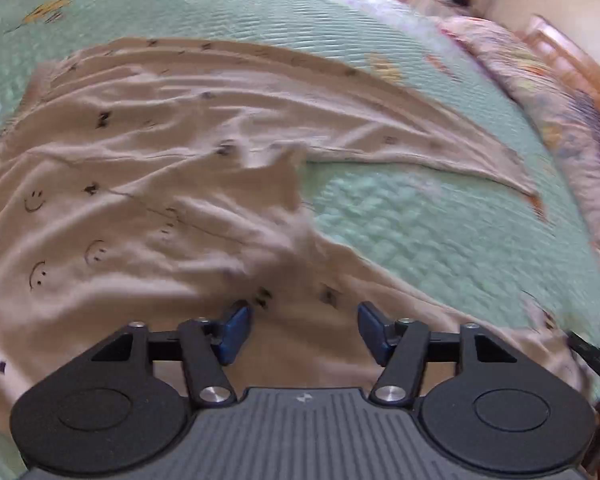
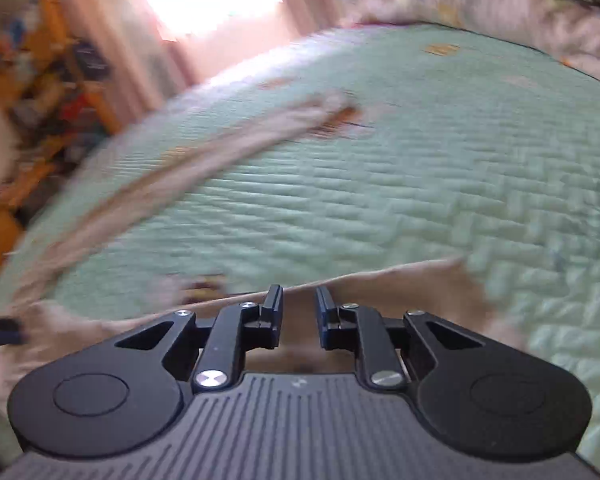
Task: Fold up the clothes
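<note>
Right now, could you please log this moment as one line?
task: fold | shirt: spread on bed | left gripper: open | right gripper: shut on shirt

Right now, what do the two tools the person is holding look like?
Both match: a grey ribbed body with a small pale logo, two round black discs at the sides, black link arms with silver screws. The left tool has blue pads; the right tool's fingers look black. No cables or sleeves show.

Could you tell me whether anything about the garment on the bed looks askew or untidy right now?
Yes. The beige garment lies rumpled on the green bedspread, with ridges across its middle, and one long narrow part trails off at a slant instead of lying straight. Nothing looks torn or spilled.
</note>
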The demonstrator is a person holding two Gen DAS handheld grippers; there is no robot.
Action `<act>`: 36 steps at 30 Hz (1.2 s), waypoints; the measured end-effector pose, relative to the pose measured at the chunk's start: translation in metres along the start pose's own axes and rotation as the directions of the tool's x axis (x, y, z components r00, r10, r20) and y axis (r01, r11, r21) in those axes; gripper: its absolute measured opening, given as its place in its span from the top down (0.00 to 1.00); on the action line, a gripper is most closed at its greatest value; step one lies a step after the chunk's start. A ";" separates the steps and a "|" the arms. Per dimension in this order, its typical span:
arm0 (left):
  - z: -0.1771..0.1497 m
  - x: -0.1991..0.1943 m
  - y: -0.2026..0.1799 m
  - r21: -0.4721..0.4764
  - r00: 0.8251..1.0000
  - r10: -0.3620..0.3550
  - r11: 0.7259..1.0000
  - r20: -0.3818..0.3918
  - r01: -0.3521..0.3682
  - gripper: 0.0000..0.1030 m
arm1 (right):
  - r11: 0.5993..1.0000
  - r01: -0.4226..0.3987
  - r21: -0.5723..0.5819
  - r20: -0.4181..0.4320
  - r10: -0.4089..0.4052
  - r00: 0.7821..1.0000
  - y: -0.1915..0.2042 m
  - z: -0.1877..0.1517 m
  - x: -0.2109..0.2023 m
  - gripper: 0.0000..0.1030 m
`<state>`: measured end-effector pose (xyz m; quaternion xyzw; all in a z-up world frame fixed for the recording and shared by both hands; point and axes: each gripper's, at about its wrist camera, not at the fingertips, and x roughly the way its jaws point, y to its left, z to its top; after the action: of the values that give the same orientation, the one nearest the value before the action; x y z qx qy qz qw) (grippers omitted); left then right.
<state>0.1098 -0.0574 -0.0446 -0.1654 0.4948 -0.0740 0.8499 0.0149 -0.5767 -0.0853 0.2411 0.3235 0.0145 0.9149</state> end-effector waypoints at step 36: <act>-0.017 0.015 -0.037 -0.078 0.984 -0.177 0.982 -0.025 0.174 0.52 | 0.940 -0.209 -0.271 -0.241 0.144 0.960 0.124 -0.091 -0.067 0.79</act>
<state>0.1038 -0.0995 -0.0519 -0.2392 0.4942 -0.1326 0.8252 -0.0766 -0.4400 -0.0510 0.1275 0.3927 0.1711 0.8946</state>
